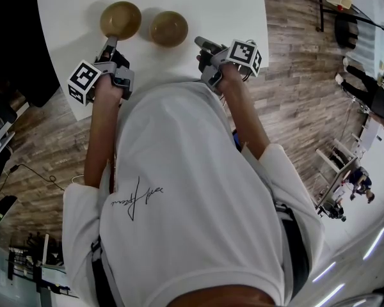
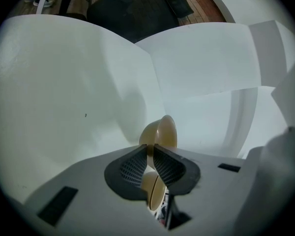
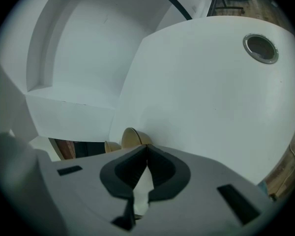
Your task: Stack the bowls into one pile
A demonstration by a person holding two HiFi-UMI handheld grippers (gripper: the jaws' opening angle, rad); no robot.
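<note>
Two tan bowls sit side by side on the white table (image 1: 211, 5): a left bowl (image 1: 120, 19) and a right bowl (image 1: 168, 28). My left gripper (image 1: 109, 42) reaches the near rim of the left bowl. In the left gripper view it (image 2: 150, 149) is shut on that bowl's rim (image 2: 162, 132), with the wall pinched between the pads. Whether the bowl is lifted I cannot tell. My right gripper (image 1: 200, 42) hovers to the right of the right bowl, shut with nothing in it (image 3: 146, 149). The right gripper view shows both bowls (image 3: 130, 137) beyond its jaws to the left.
The table's near edge runs just under both hands, with wooden floor (image 1: 294, 75) to its right. A round cable hole (image 3: 260, 48) is set in the tabletop at the far right. A dark chair (image 1: 13, 43) stands at the table's left.
</note>
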